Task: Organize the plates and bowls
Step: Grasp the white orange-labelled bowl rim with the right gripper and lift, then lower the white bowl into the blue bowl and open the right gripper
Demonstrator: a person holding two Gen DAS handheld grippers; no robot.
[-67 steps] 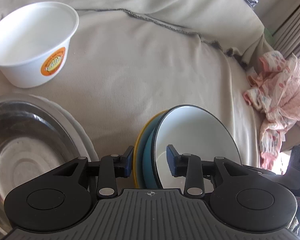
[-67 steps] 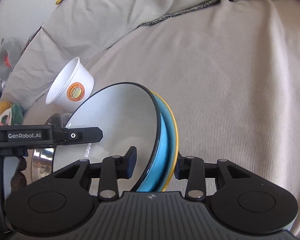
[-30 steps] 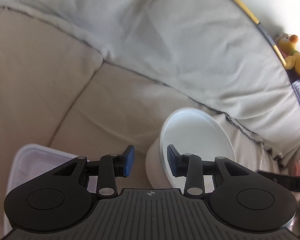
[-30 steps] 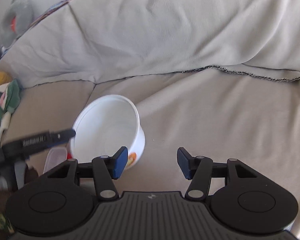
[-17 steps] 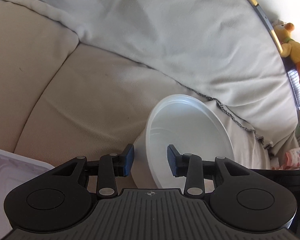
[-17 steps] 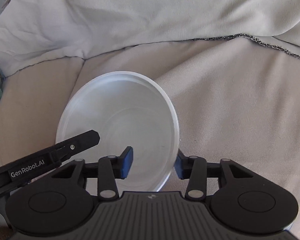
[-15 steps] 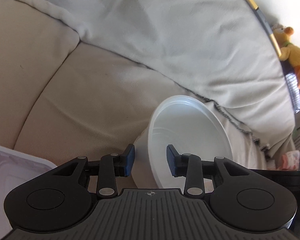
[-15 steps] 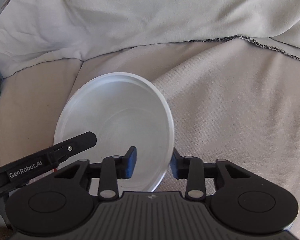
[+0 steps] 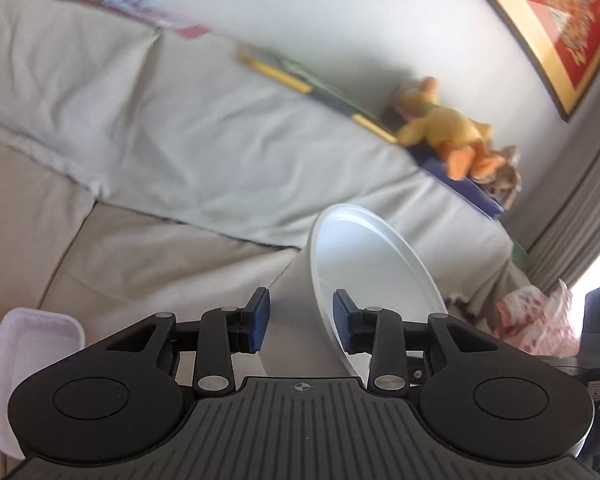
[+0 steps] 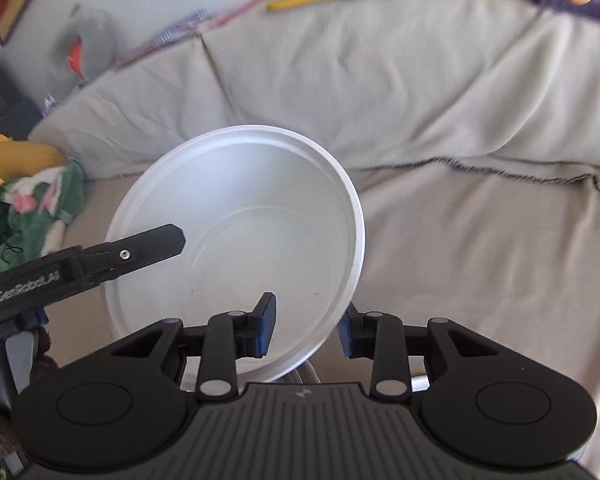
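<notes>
Lifting the white plastic bowl (image 10: 236, 216) off the sofa (image 10: 480, 240), we grip opposite rim walls, right gripper (image 10: 306, 330) having just closed, left gripper (image 9: 300, 320) clamped, ready for stacking.

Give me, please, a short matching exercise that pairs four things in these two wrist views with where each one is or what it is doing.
Things:
1. white plastic bowl
2. yellow plush toy
3. framed red picture
4. white rectangular container

Places or states:
A. hanging on the wall
B. lying on the sofa's backrest
C. rim clamped by both the left gripper and the right gripper
D. on the seat cushion, at the left edge of the left wrist view

Pairs: 1-C, 2-B, 3-A, 4-D
</notes>
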